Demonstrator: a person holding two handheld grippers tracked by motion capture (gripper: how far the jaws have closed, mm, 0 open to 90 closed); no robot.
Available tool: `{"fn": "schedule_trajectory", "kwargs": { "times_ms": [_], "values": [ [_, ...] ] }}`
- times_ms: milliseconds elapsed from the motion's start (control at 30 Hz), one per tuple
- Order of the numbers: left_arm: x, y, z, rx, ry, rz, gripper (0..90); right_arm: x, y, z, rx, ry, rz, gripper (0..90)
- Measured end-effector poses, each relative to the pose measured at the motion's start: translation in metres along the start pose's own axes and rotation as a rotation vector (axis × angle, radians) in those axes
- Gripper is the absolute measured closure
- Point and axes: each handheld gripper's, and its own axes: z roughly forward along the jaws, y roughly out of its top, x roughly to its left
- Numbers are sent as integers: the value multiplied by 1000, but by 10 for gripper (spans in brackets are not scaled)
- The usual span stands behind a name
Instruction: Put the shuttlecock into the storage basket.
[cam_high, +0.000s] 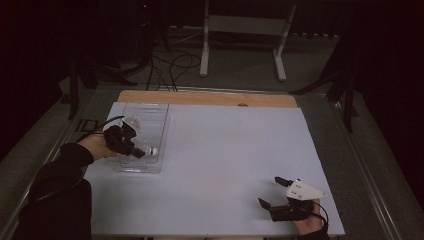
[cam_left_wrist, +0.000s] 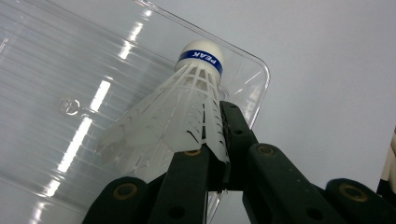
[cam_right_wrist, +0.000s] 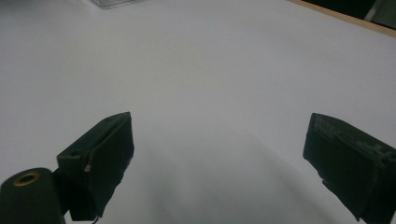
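A white plastic shuttlecock (cam_left_wrist: 184, 114) with a blue band under its cork is pinched by the skirt in my left gripper (cam_left_wrist: 219, 135), which is shut on it. In the high view the left gripper (cam_high: 136, 148) holds the shuttlecock (cam_high: 150, 150) over the near end of a clear plastic tray (cam_high: 150, 117) at the table's left; the cork points right. Whether the shuttlecock touches the tray (cam_left_wrist: 60, 84) I cannot tell. My right gripper (cam_high: 270, 191) rests near the front right of the white table sheet (cam_high: 225, 150), jaws wide apart with nothing between them. The right gripper (cam_right_wrist: 219, 154) looks across bare sheet.
A wooden strip (cam_high: 210, 98) runs along the sheet's far edge. Beyond the table stand a white frame (cam_high: 245, 30) and loose cables (cam_high: 170, 65) on the dark floor. Metal rails (cam_high: 370, 165) border the table on both sides.
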Motion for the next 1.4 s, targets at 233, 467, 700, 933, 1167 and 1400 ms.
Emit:
{"fn": "schedule_trajectory", "kwargs": {
  "times_ms": [233, 467, 700, 933, 1167, 1400],
  "values": [
    [0, 2, 4, 13, -5, 4, 897, 0, 0, 0, 5, -1, 0, 85],
    [2, 3, 9, 20, -10, -4, 896, 0, 0, 0, 7, 1, 2, 85],
    [3, 2, 12, 23, -6, -26, 890, 0, 0, 1, 14, 4, 2, 85],
    [6, 4, 14, 31, 53, -110, 618, 0, -1, 1, 14, 3, 3, 85],
    [8, 4, 12, 26, 141, -169, 273, 0, -1, 0, 11, 3, 2, 85],
    [6, 5, 6, 9, 158, -187, 63, 0, 0, 0, 14, 2, 1, 85]
  ]
}}
